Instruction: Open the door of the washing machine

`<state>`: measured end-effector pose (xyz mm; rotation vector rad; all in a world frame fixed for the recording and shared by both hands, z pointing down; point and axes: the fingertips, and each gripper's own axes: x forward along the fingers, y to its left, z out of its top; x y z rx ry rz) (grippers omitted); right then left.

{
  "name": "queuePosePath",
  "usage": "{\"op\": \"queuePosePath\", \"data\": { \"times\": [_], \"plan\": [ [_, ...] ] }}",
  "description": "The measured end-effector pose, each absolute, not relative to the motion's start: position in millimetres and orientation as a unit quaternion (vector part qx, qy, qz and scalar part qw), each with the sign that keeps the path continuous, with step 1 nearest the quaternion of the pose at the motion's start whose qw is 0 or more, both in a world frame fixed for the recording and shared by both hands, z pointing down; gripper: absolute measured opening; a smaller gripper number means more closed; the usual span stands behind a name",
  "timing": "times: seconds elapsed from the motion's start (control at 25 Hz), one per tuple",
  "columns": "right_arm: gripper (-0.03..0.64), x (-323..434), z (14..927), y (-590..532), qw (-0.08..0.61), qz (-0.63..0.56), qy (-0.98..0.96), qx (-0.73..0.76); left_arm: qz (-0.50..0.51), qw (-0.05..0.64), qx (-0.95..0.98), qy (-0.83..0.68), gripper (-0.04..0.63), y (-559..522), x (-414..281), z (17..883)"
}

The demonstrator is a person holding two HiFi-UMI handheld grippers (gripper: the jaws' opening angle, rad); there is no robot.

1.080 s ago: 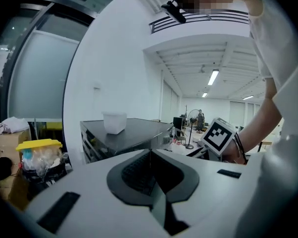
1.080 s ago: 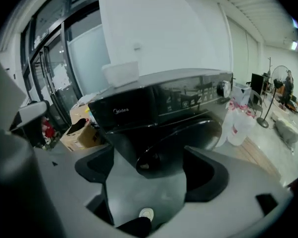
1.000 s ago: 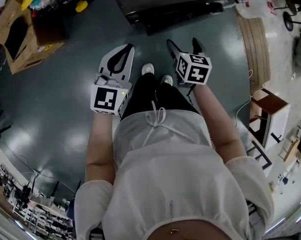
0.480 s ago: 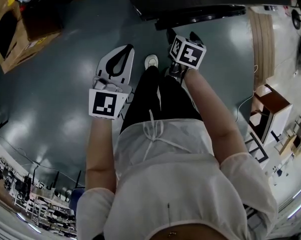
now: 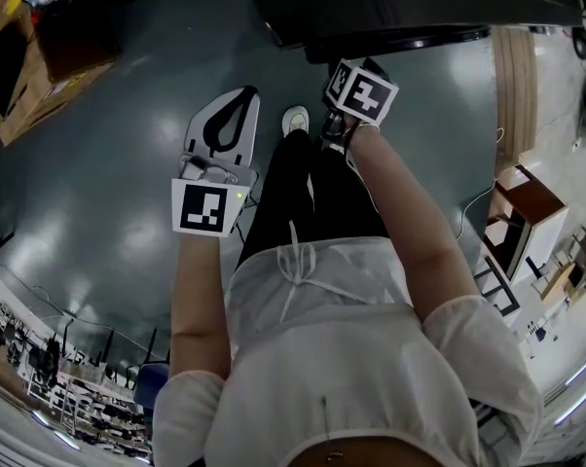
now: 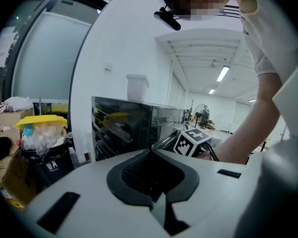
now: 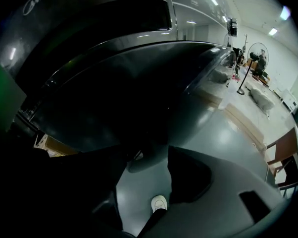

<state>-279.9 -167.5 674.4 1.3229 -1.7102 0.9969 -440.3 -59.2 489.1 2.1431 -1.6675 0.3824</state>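
Just ahead of right gripper (image 7: 149,155): dark glossy rounded washing-machine door (image 7: 129,88) appeared unopened, lower lip between half-open, closing jaws, not yet pinched. Grip, pull remained. Left gripper (image 5: 242,100) hung aside, jaws together, empty.

Workshop hall: glossy dark grey-green floor (image 5: 98,163), white strip lights (image 6: 222,74) overhead.
In the head view, open cardboard boxes (image 5: 25,66) sit at 10 o'clock and a brown wooden cabinet (image 5: 527,202) at 3 o'clock. In the left gripper view, a white wall (image 6: 129,38) rises at 12 o'clock and a yellow-lidded bin (image 6: 42,128) stands at 9 o'clock.
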Motion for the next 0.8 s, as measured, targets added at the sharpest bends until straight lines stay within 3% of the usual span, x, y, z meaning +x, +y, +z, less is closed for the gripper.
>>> {"op": "queuePosePath", "data": {
  "times": [0.16,0.8],
  "plan": [
    [0.219,-284,676,-164,0.352,0.405,-0.661,0.525,0.14,0.195,0.768,-0.594,0.023,-61,-438,491],
    [0.176,-259,680,-136,0.345,0.445,-0.648,0.514,0.149,0.199,0.778,-0.577,0.023,-54,-413,502]
  ]
}}
